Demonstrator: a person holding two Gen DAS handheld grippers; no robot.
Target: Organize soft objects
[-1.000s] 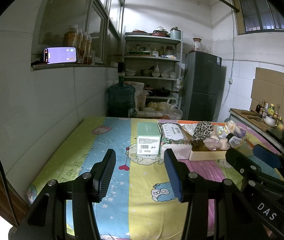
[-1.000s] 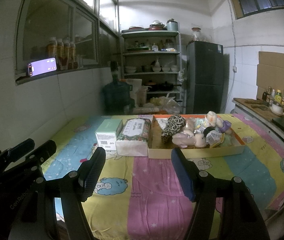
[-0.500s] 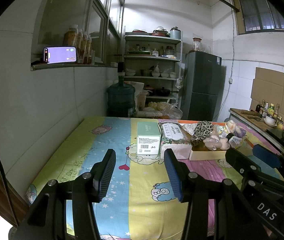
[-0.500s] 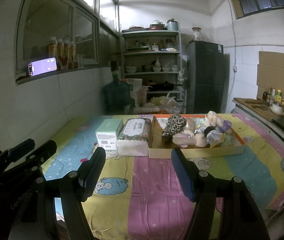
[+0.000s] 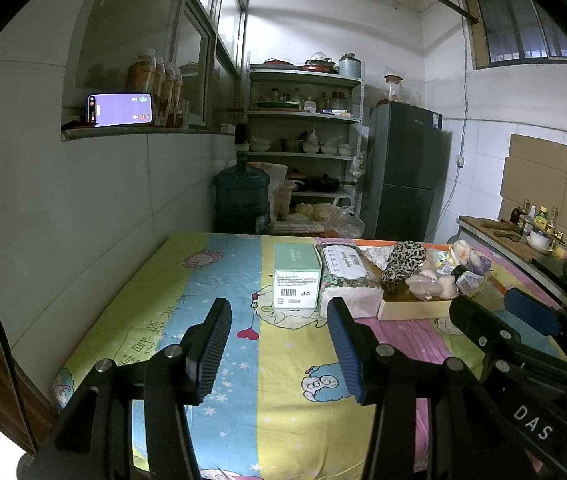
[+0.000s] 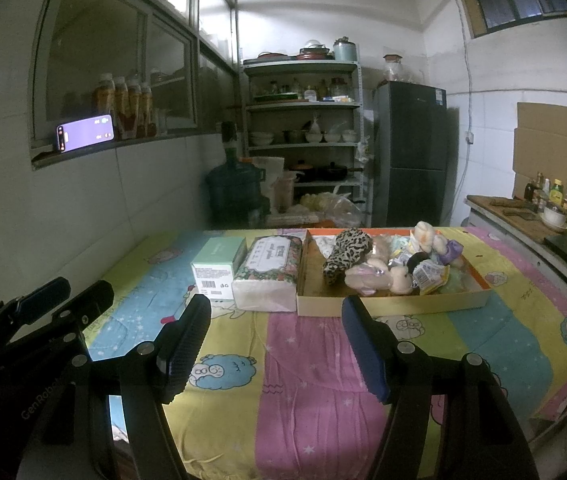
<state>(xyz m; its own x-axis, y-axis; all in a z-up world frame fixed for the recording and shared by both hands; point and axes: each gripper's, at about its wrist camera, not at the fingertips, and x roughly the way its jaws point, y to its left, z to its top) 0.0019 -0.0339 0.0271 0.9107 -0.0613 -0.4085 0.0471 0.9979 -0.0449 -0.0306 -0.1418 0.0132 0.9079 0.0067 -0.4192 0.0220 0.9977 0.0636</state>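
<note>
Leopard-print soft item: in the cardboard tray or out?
In. The leopard-print soft item lies inside the shallow cardboard tray, among the other soft toys.

hidden: tray [image 6: 395, 306] floor under toys | unreadable: tissue pack [image 6: 269, 258] label

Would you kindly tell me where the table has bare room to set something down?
Free: the cloth in front of the green box, tissue pack and tray, and the strip left of the box. Crowded: the tray's right half, heaped with soft toys.
</note>
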